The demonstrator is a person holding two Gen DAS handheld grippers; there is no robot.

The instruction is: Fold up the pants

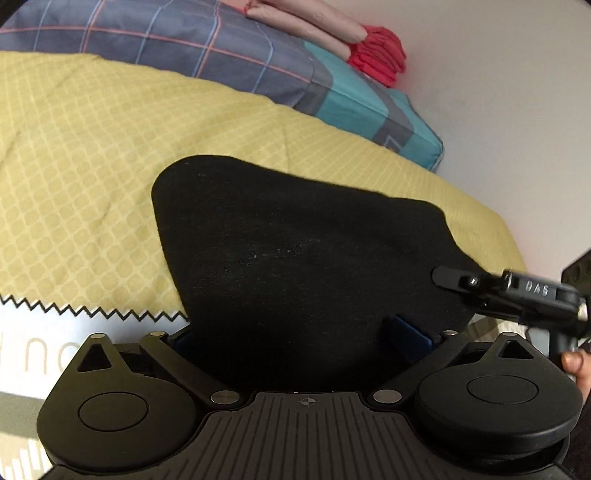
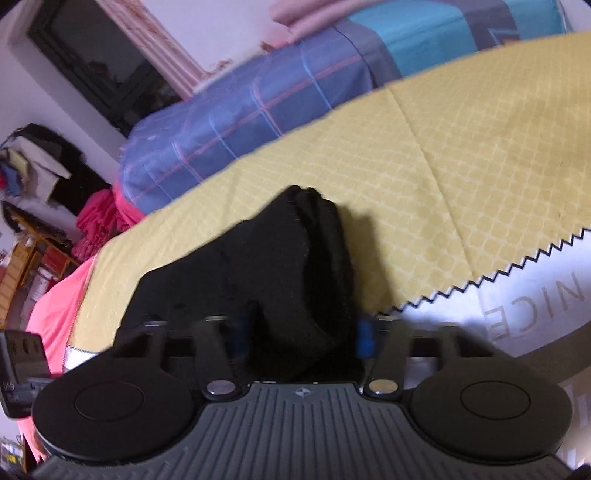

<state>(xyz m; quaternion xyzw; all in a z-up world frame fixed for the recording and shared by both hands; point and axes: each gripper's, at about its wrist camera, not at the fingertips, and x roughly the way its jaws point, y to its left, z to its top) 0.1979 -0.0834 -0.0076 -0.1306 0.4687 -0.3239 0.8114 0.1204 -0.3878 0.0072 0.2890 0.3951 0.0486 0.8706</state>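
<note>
Black pants [image 2: 280, 266] bunched between the right gripper's [image 2: 301, 334] blue-padded fingers [image 2: 364, 338], lifted over a yellow blanket [image 2: 461, 155] near its zigzag edge.

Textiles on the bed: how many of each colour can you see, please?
Black pants: 1
Yellow cover: 1
Blue plaid quilt: 1
Pink folded cloths: 2
Red folded cloth: 1
Total: 6
</note>
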